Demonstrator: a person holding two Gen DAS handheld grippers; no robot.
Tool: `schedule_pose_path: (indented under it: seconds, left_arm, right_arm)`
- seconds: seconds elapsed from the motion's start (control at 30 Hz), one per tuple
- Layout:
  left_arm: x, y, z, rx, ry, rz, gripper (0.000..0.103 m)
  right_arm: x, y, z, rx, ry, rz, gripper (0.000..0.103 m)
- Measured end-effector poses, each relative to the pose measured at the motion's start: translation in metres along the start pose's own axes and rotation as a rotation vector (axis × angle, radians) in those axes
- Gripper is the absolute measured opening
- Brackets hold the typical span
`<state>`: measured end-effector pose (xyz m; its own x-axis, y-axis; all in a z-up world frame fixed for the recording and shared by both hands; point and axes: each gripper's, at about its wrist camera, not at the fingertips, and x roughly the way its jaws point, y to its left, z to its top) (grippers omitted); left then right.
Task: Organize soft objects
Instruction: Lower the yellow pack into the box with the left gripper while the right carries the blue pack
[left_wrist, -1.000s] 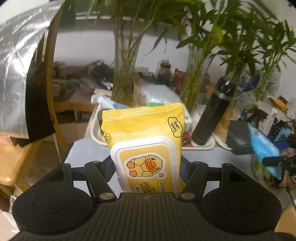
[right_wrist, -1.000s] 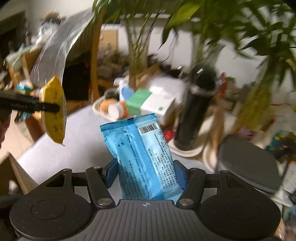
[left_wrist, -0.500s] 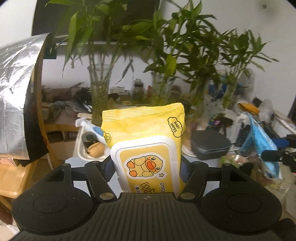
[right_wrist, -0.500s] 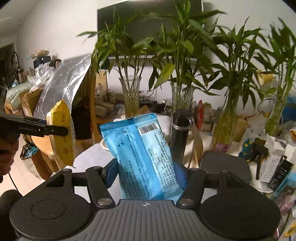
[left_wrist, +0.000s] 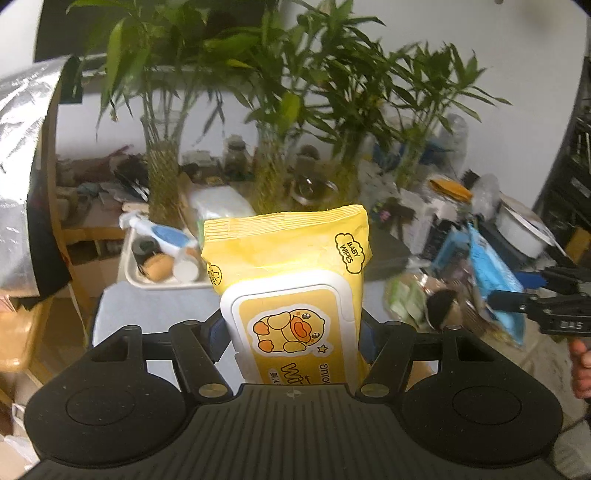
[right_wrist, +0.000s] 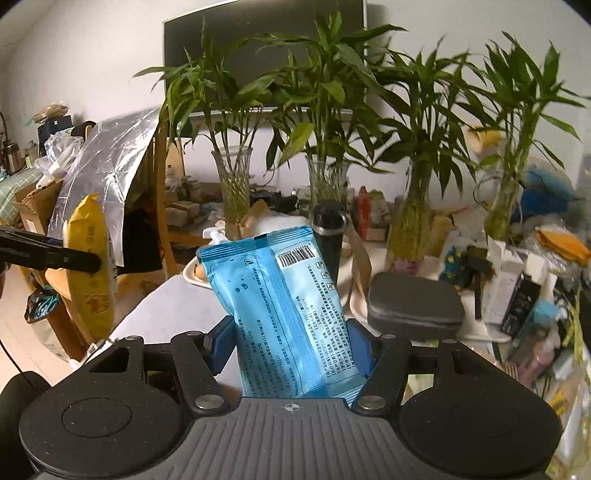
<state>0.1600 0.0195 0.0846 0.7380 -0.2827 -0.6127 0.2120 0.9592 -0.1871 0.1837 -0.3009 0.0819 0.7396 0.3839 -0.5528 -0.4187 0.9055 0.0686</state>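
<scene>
Above the grey worktop (right_wrist: 173, 302) crowded with bamboo vases (right_wrist: 232, 192), we hold the yellow wipes pack (left_wrist: 291, 295) clamped upright in our left gripper (left_wrist: 291, 332) and the blue pouch (right_wrist: 288, 314) clamped in our right gripper (right_wrist: 291, 343), both lifted clear, presumably for carrying together.

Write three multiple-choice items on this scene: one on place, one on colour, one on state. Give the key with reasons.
1. What stands right behind the blue pack in the right wrist view?
A. black bottle
B. kettle
C. lamp

2. What colour is the baby wipes pack?
A. red
B. yellow
C. white

3. The right tongs are:
A. empty
B. wide open
C. shut on the blue pack

Key:
1 A, the black bottle rises behind it.
2 B, yellow wrapper in the left tongs.
3 C, blue pads press on its sides.
</scene>
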Motion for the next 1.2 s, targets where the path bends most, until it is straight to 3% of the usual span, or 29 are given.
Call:
schedule_pose_path:
  seconds: [0.23, 0.4, 0.53, 0.63, 0.73, 0.8, 0.87, 1.0, 1.2]
  left_arm:
    - [-0.003, -0.005, -0.016, 0.014, 0.059, -0.016, 0.064]
    - [0.003, -0.008, -0.025, 0.050, 0.154, -0.029, 0.065]
    - [0.017, -0.006, -0.032, 0.062, 0.267, -0.016, 0.065]
    - [0.038, 0.002, -0.039, 0.054, 0.390, -0.048, 0.066]
    - [0.058, 0.014, -0.047, -0.003, 0.481, -0.107, 0.067]
    - [0.065, 0.021, -0.050, -0.042, 0.507, -0.114, 0.074]
    - [0.065, 0.027, -0.052, -0.087, 0.506, -0.109, 0.083]
    - [0.052, 0.032, -0.053, -0.144, 0.457, -0.098, 0.083]
    - [0.017, 0.012, -0.051, -0.087, 0.259, 0.010, 0.083]
  right_arm:
    - [-0.004, 0.014, -0.027, -0.011, 0.023, 0.017, 0.066]
    - [-0.005, 0.020, -0.039, -0.007, 0.036, 0.032, 0.066]
    - [-0.004, 0.023, -0.044, 0.008, 0.040, 0.049, 0.066]
    - [-0.003, 0.028, -0.049, 0.009, 0.042, 0.063, 0.066]
    - [-0.001, 0.032, -0.052, 0.010, 0.045, 0.072, 0.066]
    - [-0.001, 0.033, -0.054, 0.017, 0.046, 0.075, 0.066]
    - [-0.001, 0.035, -0.056, 0.027, 0.047, 0.080, 0.066]
    - [-0.003, 0.036, -0.059, 0.030, 0.045, 0.074, 0.066]
    - [-0.007, 0.036, -0.067, 0.044, 0.037, 0.059, 0.066]
